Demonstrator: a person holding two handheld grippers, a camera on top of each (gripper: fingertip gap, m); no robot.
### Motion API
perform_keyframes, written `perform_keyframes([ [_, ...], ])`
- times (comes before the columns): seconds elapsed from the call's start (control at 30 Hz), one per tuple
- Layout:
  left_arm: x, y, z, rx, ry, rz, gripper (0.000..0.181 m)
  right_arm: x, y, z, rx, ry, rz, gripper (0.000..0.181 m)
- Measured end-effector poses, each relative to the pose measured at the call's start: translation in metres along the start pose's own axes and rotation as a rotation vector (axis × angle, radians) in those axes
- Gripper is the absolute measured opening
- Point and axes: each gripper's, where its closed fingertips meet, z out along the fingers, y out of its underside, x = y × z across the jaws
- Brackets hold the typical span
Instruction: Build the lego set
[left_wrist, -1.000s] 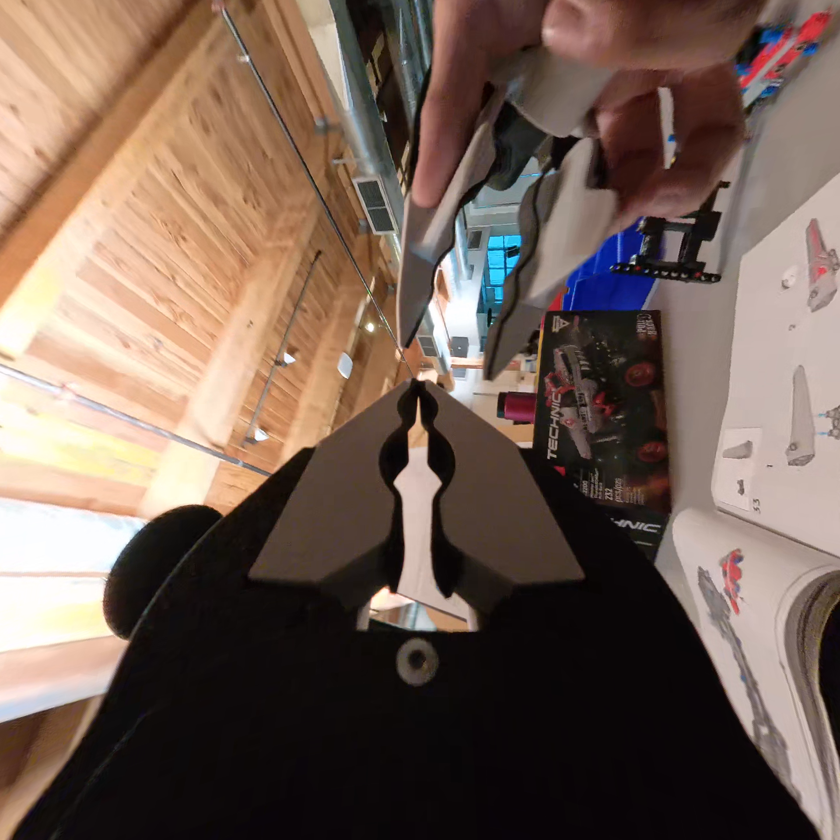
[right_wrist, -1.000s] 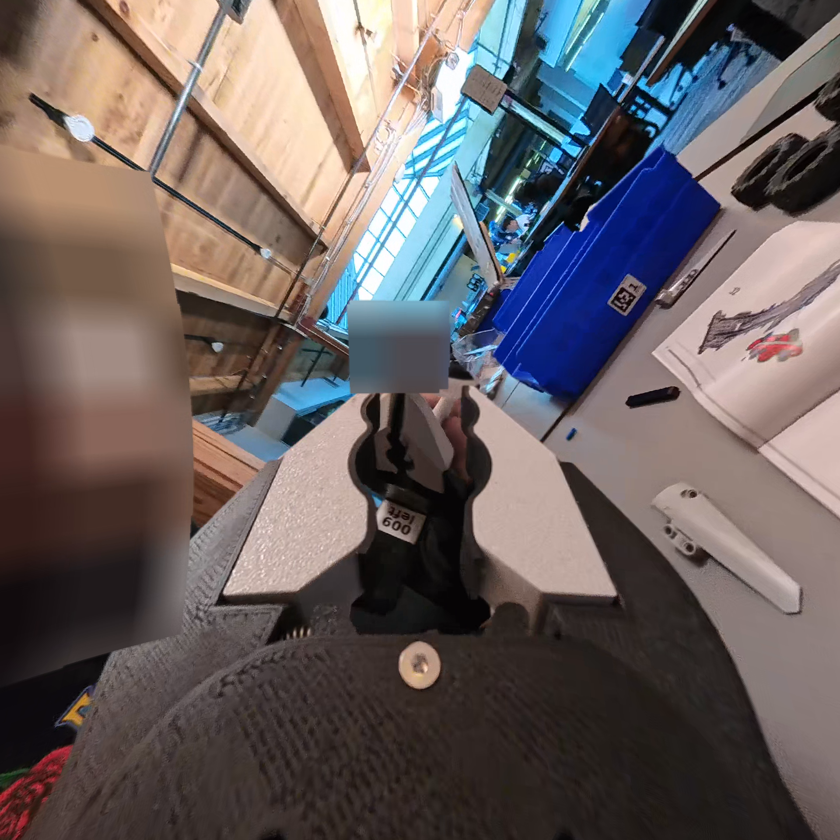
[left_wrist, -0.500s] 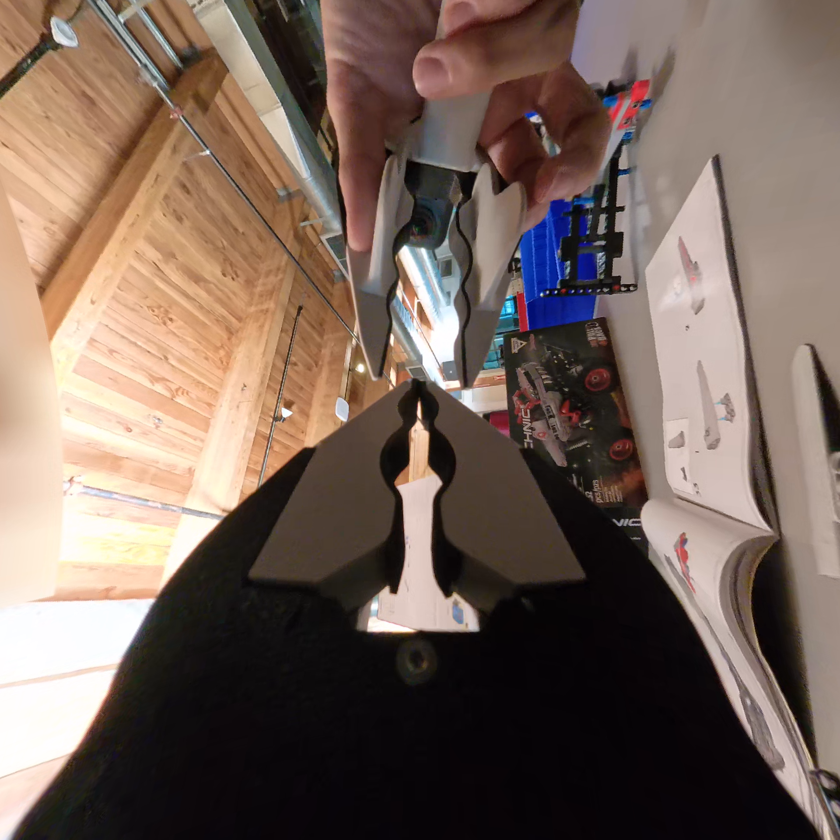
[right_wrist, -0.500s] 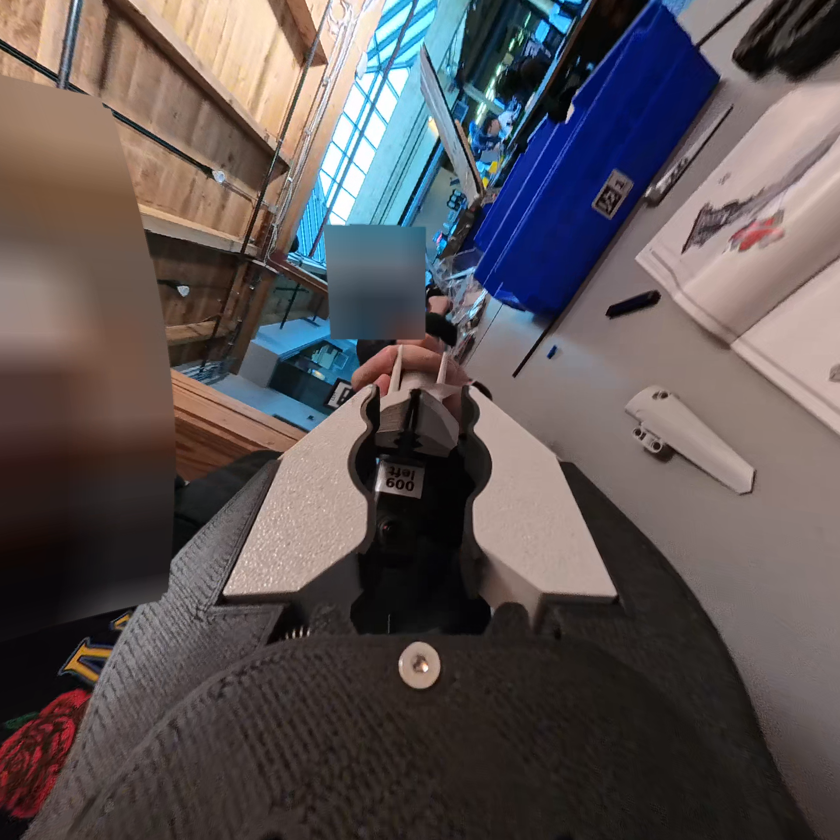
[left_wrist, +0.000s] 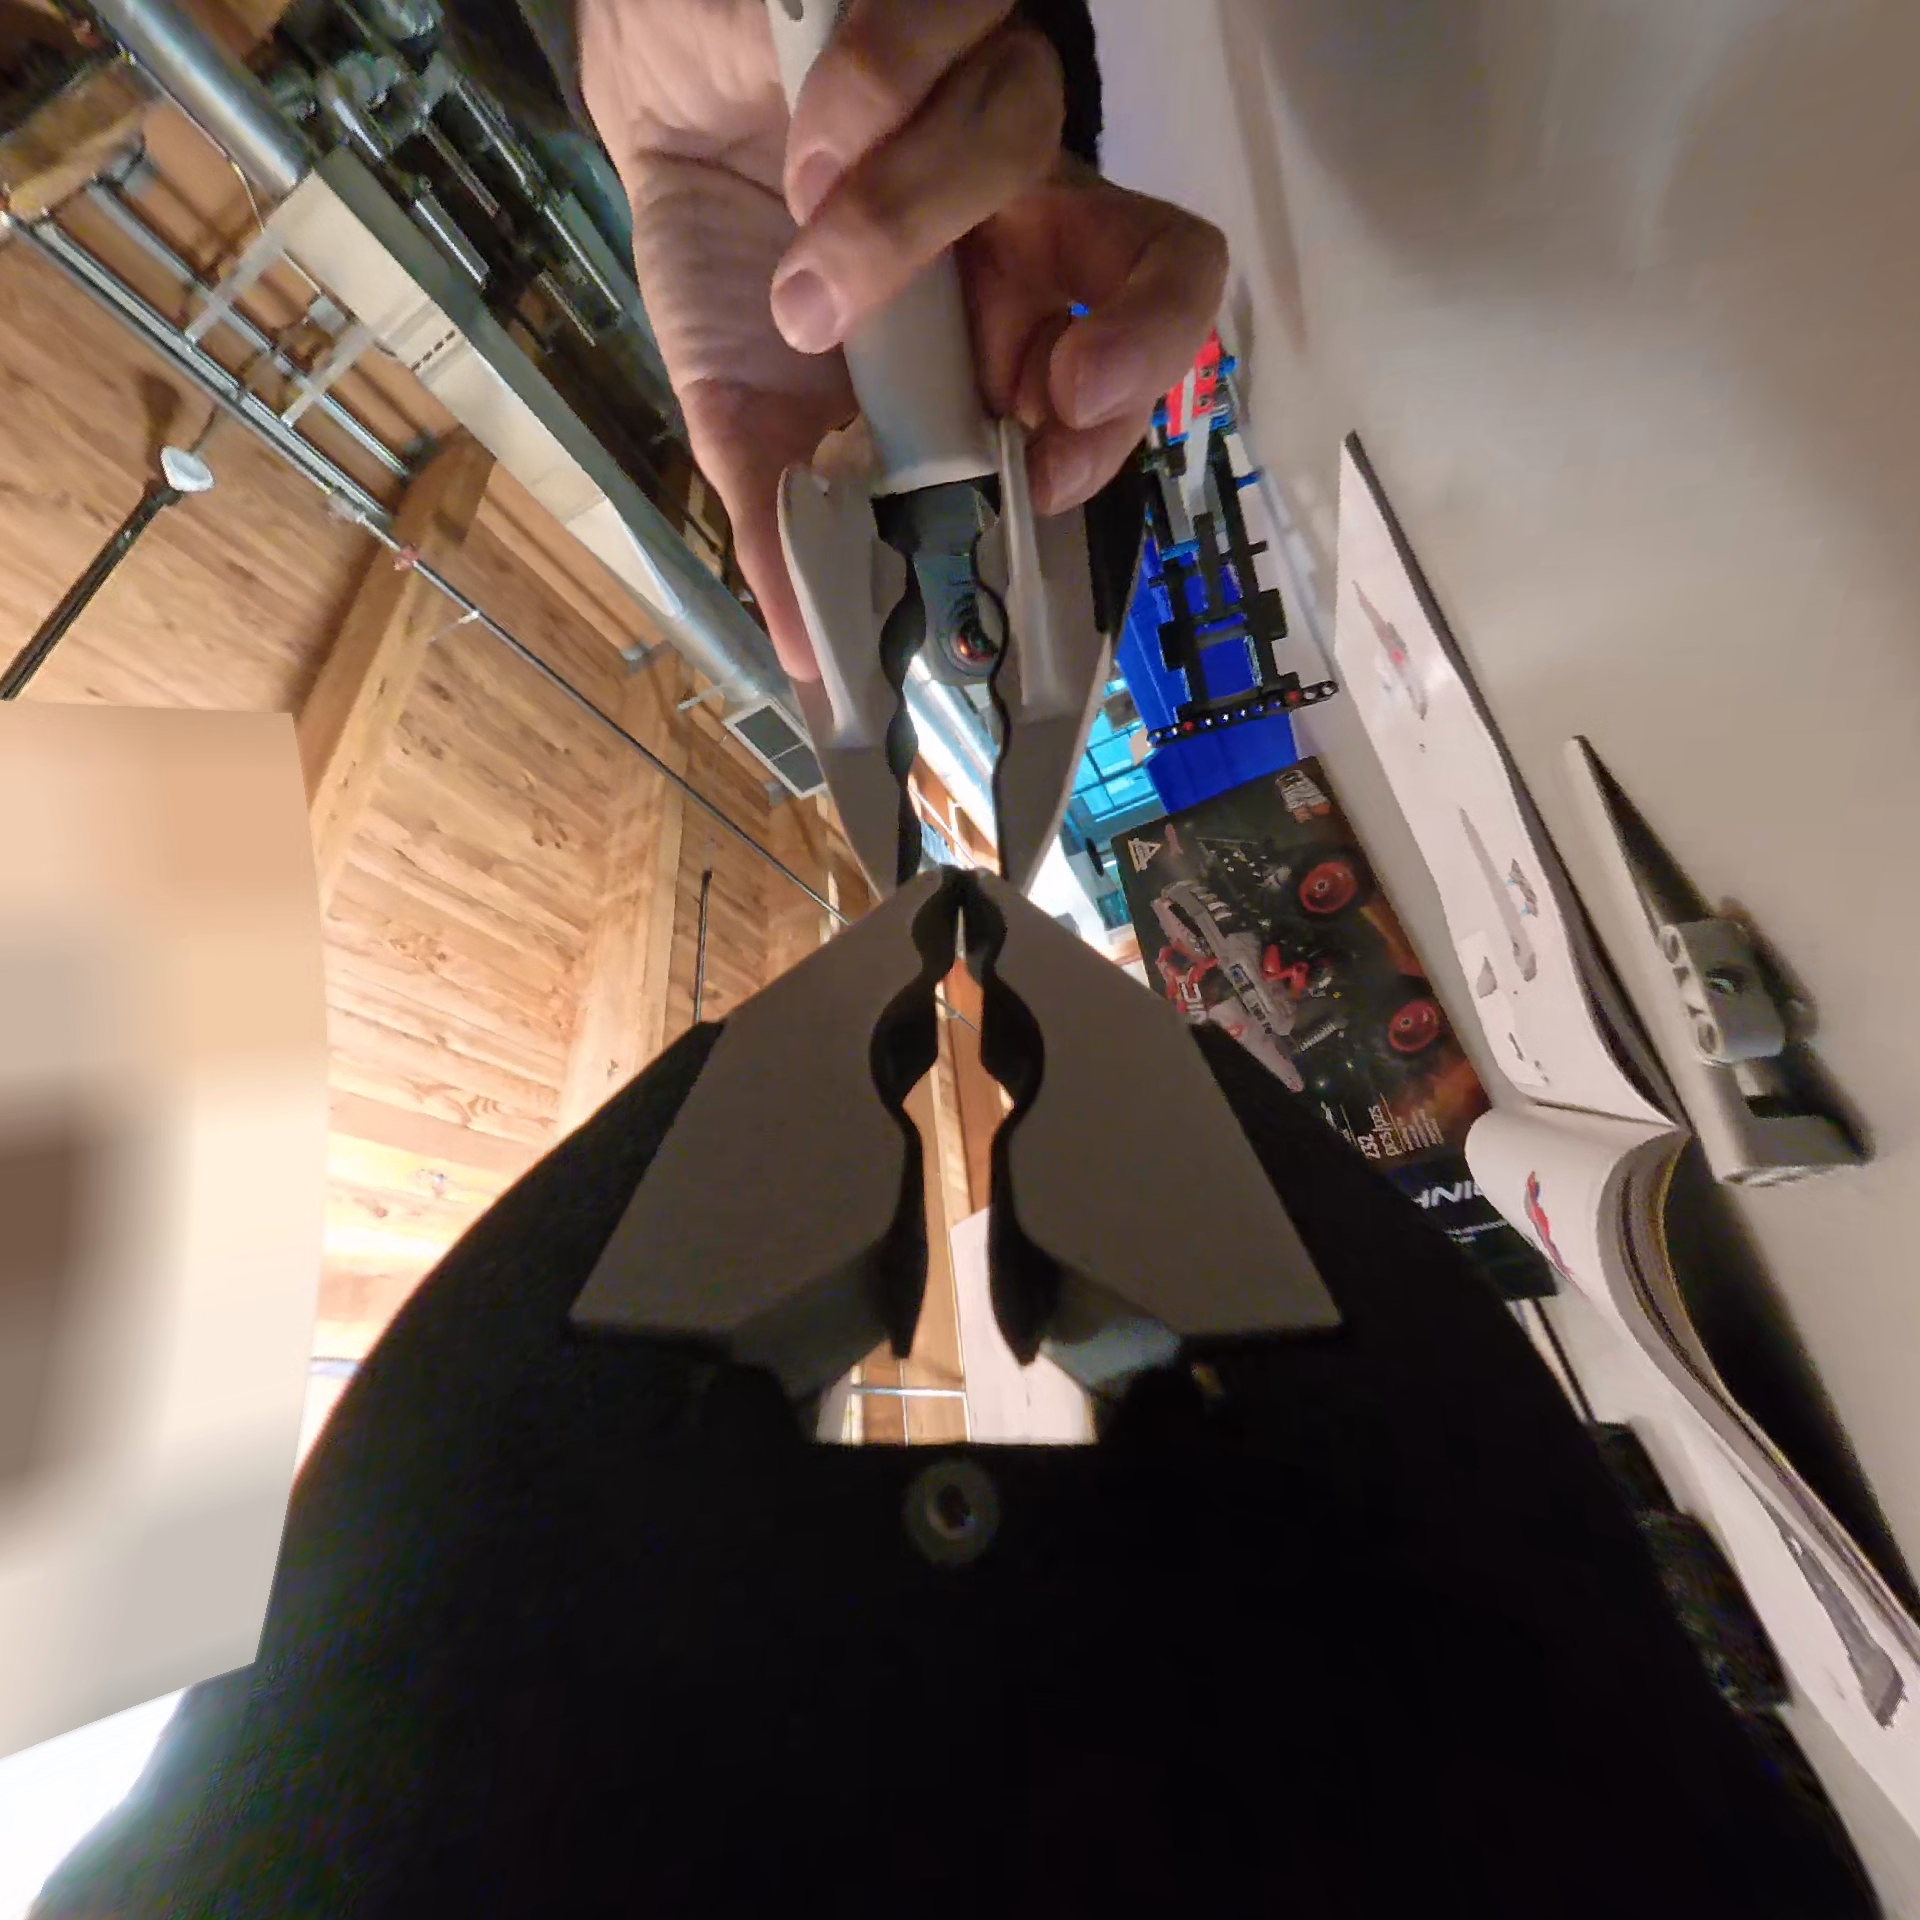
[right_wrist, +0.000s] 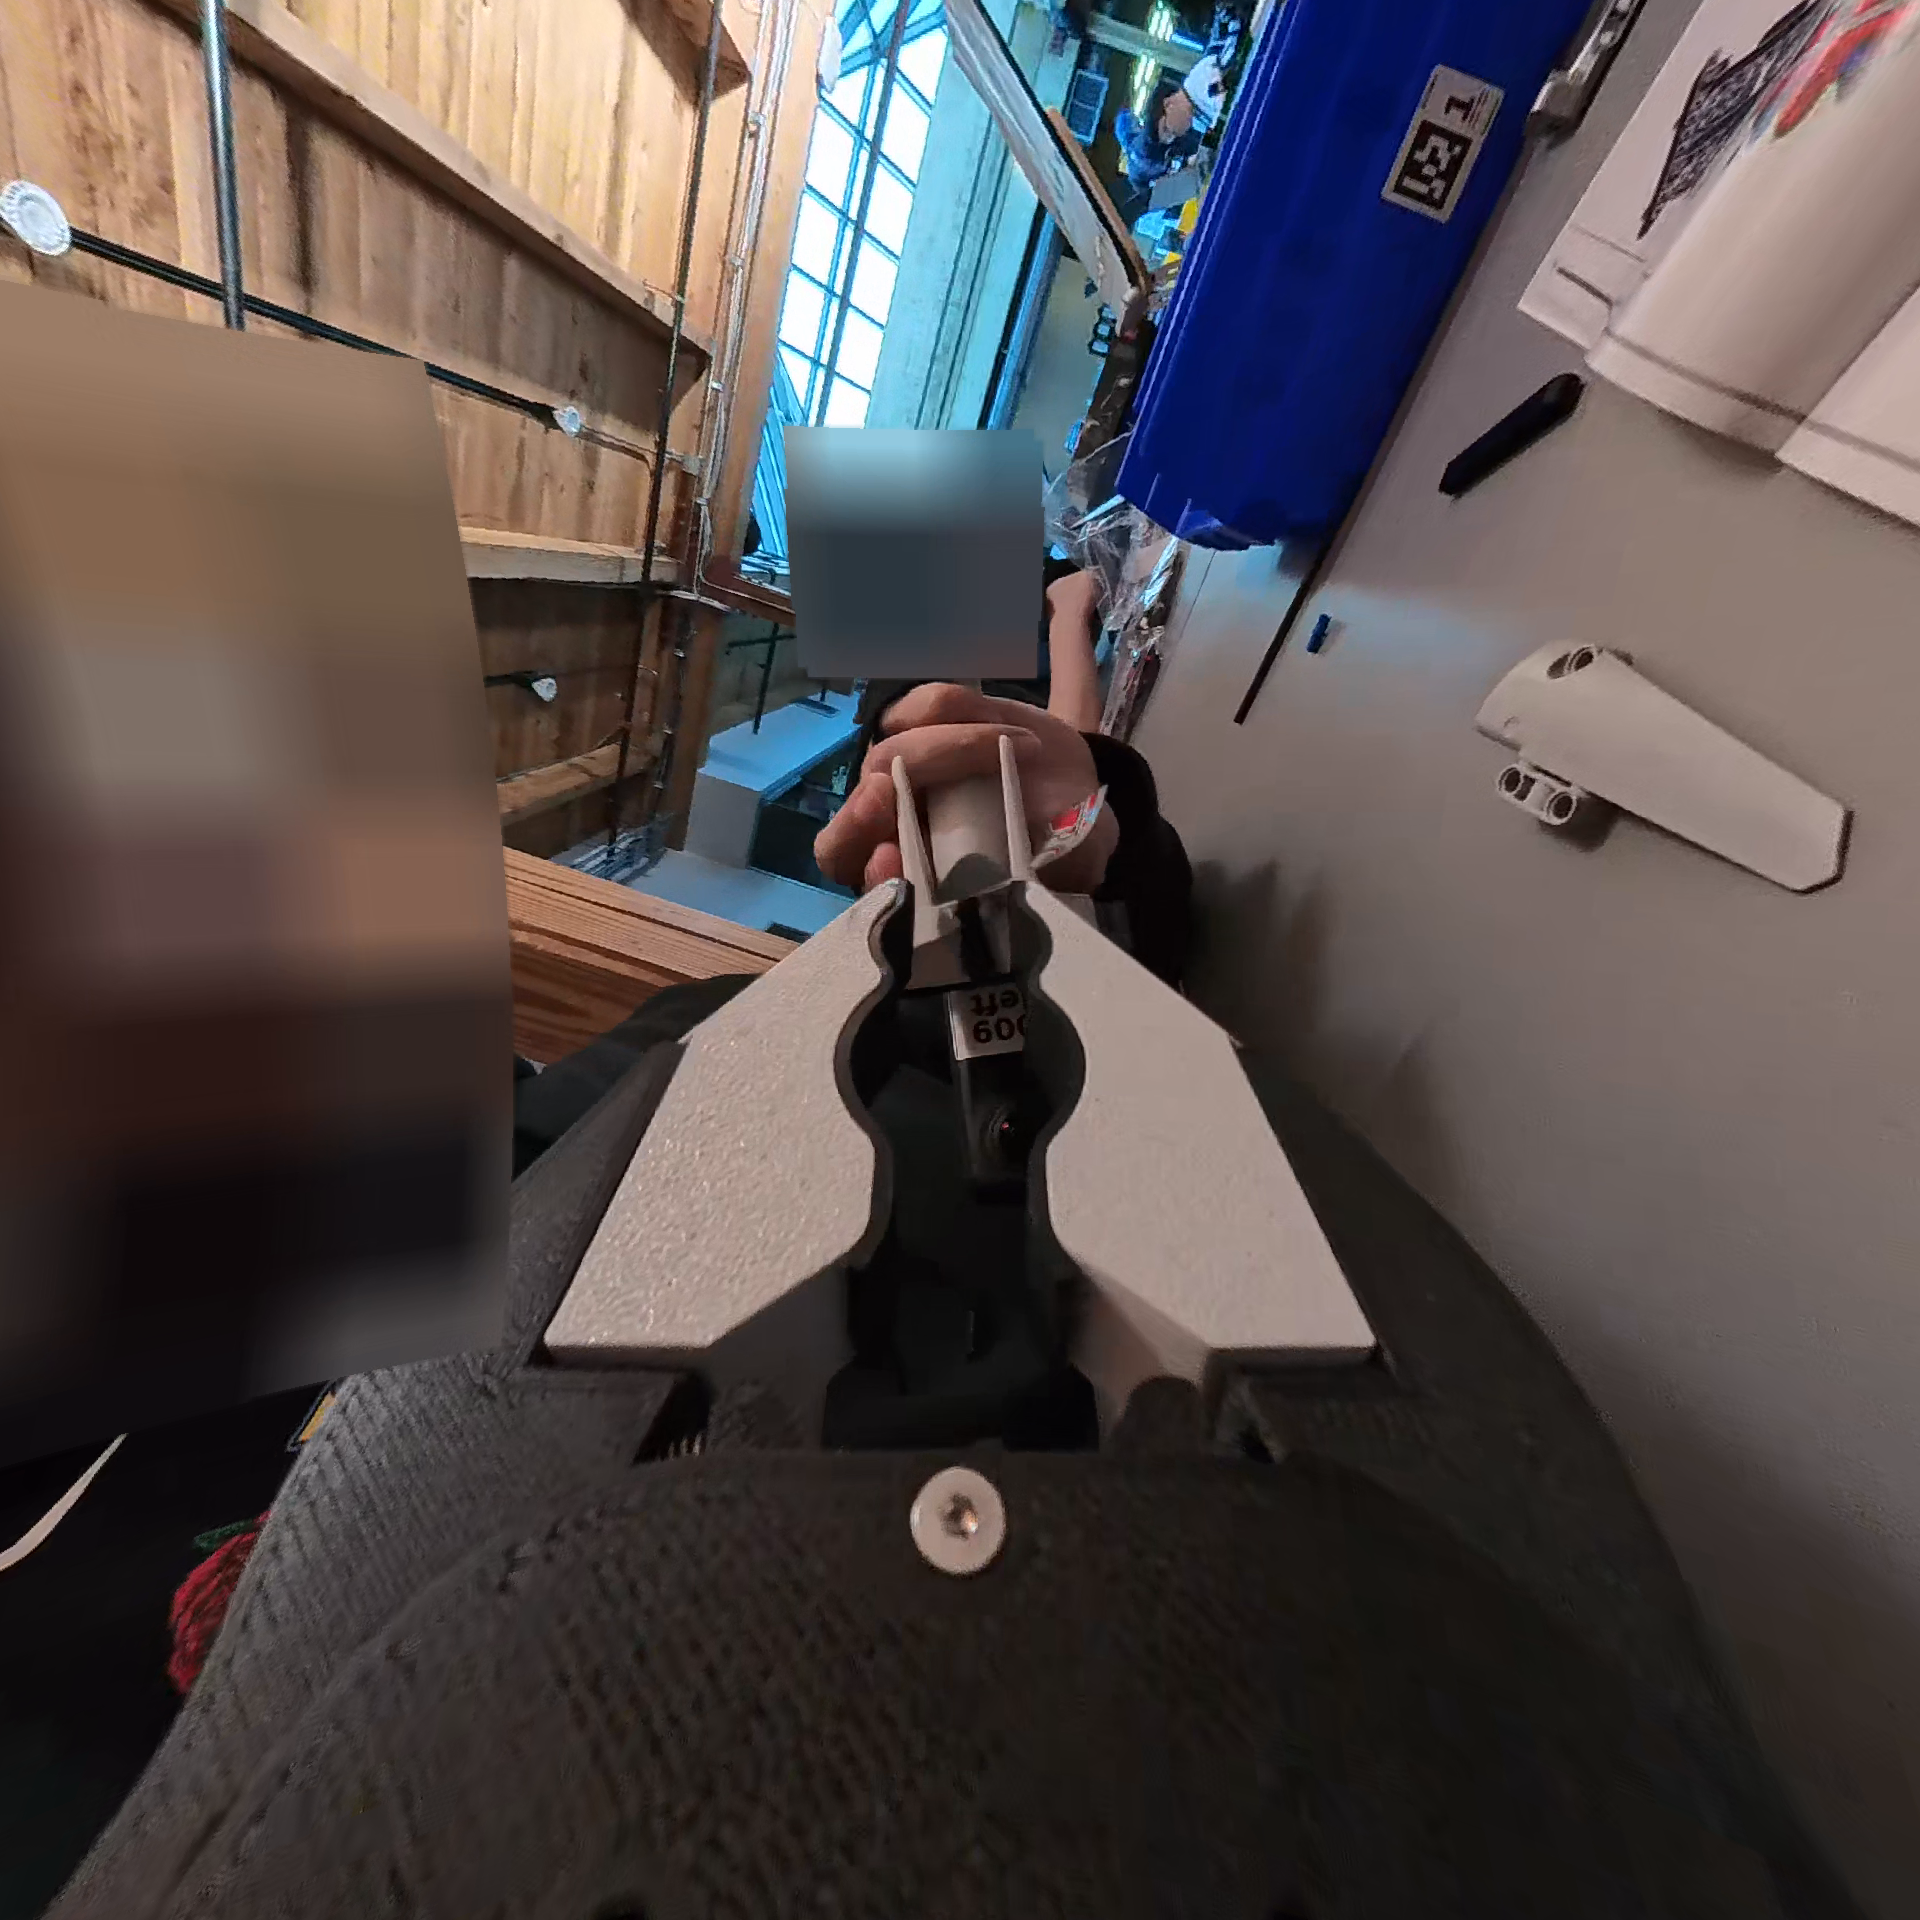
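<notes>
Grippers tip to tip; panel (right_wrist: 1662, 774) on table (right_wrist: 1558, 1143) beside booklet (right_wrist: 1766, 312).

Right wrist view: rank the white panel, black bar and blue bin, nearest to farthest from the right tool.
1. white panel: on the table, just right of the right tool.
2. black bar: farther along, beside the booklet.
3. blue bin: farthest, upper right.

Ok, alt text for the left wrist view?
Left hand-held gripper, jaws closed, points tip to tip at the right hand-held gripper, open and held by a hand. Rightward on the grey table lie an instruction booklet, the set box and a grey Lego piece.
</notes>
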Motion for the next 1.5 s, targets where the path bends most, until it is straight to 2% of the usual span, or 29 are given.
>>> perform_keyframes([
  [0.53,0.001,-0.012,-0.006,0.052,0.028,0.084,0.0,0.006,0.009,-0.003,-0.041,0.038,0.016,0.004],
  [0.8,0.009,-0.008,-0.004,0.032,0.084,0.087,0.0,0.01,0.005,-0.005,-0.033,0.123,-0.117,0.0],
  [0.97,0.011,-0.005,-0.004,0.017,0.104,0.025,0.0,0.013,0.001,-0.008,-0.029,0.165,-0.179,0.0],
  [1.07,0.017,0.013,-0.006,-0.039,0.162,-0.263,0.012,0.01,0.005,-0.01,-0.078,0.16,-0.254,0.0],
  [1.13,0.025,0.025,-0.01,-0.06,0.258,-0.637,0.019,0.012,0.003,-0.012,-0.096,0.17,-0.31,0.0],
  [1.3,0.033,0.047,-0.028,0.024,0.498,-1.681,0.029,0.035,-0.009,-0.018,-0.117,0.284,-0.455,0.0],
  [1.37,0.049,0.054,-0.036,0.004,0.667,-1.998,0.031,0.041,-0.014,-0.018,-0.127,0.298,-0.477,0.0],
  [1.43,0.059,0.053,-0.042,0.04,0.796,-2.175,0.032,0.046,-0.02,-0.017,-0.121,0.295,-0.466,0.0],
  [1.5,0.062,0.057,-0.039,0.079,0.8,-2.217,0.033,0.05,-0.026,-0.014,-0.108,0.283,-0.449,0.0],
])
